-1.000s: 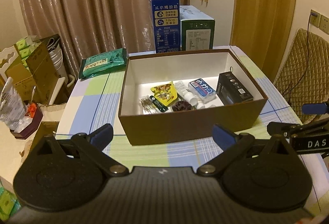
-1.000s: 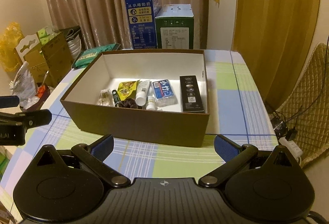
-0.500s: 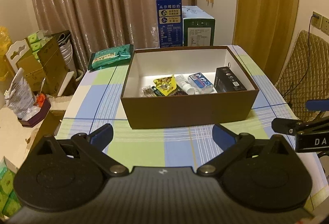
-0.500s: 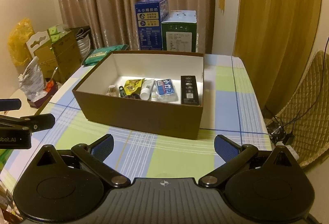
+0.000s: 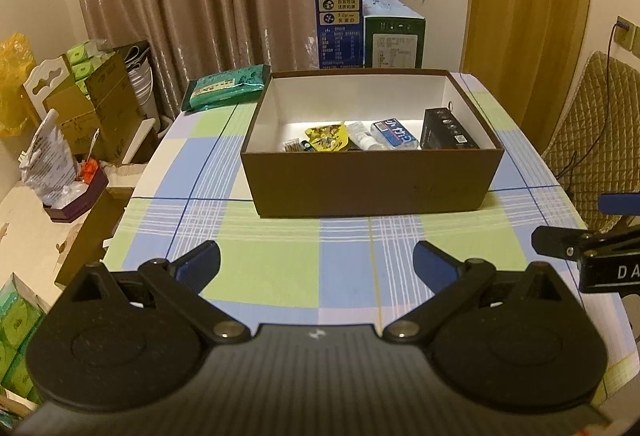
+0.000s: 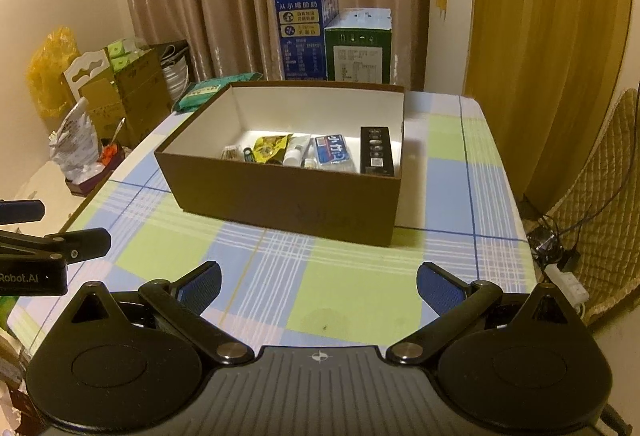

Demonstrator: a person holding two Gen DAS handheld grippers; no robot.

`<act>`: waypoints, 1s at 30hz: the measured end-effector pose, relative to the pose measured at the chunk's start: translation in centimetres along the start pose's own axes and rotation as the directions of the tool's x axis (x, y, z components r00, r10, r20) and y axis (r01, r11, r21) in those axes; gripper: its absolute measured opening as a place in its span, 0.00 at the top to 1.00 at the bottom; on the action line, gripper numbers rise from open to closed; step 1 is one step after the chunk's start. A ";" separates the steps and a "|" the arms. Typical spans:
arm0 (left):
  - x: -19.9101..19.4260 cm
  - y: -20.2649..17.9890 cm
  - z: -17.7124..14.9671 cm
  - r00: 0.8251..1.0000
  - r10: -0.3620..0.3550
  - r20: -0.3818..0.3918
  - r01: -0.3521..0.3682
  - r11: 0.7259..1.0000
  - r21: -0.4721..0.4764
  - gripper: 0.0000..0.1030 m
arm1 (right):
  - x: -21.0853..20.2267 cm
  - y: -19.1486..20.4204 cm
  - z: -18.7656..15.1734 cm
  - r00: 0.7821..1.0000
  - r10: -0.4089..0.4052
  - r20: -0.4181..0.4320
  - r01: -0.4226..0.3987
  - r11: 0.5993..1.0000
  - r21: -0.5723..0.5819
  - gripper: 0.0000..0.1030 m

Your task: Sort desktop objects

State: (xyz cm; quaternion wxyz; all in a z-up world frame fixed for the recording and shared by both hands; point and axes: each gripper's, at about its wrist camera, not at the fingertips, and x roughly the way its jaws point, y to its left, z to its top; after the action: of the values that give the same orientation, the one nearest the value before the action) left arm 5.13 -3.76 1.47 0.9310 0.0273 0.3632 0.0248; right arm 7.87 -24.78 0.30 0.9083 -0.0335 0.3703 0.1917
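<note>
**Box filled, both grippers empty above the near edge**

Surface comes first: a checked cloth in green, blue and white, bare between the grippers and the brown box. The box sits toward the middle, its open top facing up. Behind it stand a blue carton and a green carton, with a green packet lying flat off the box's far left corner. Inside the box, along the near wall, lie a black case, a blue-and-white pack, a white tube, a yellow snack bag and some smaller bits too small to name.

Risk, as I judge it, lies mostly in the reach. The items sit low and hard against the near wall, so fingers coming in flat could catch the rim and shove the box across the cloth. The items also touch one another; closing on the tube could drag its neighbours along. The two grippers hang near each other and could collide if both reach in together.

The left gripper has its fingers spread wide, holding and touching nothing. The right gripper is likewise wide apart and empty, well short of the box.
</note>
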 end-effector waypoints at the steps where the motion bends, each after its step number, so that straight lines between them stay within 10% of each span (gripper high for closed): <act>1: 0.0 0.0 -0.1 1.000 0.000 -0.001 0.000 1.000 -0.001 0.02 | 0.0 -0.1 -0.1 1.000 -0.001 -0.001 0.001 1.000 0.004 0.02; 30: 3.0 1.5 -0.2 0.997 -0.029 -0.073 0.029 1.000 0.004 0.02 | 2.3 1.3 -0.5 0.996 -0.046 -0.072 0.047 0.999 0.021 0.02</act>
State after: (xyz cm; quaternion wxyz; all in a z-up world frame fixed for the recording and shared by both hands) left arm 7.20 -2.07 -0.63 0.9172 0.0235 0.3975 0.0113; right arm 8.56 -22.88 -1.54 0.8990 -0.0384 0.4038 0.1649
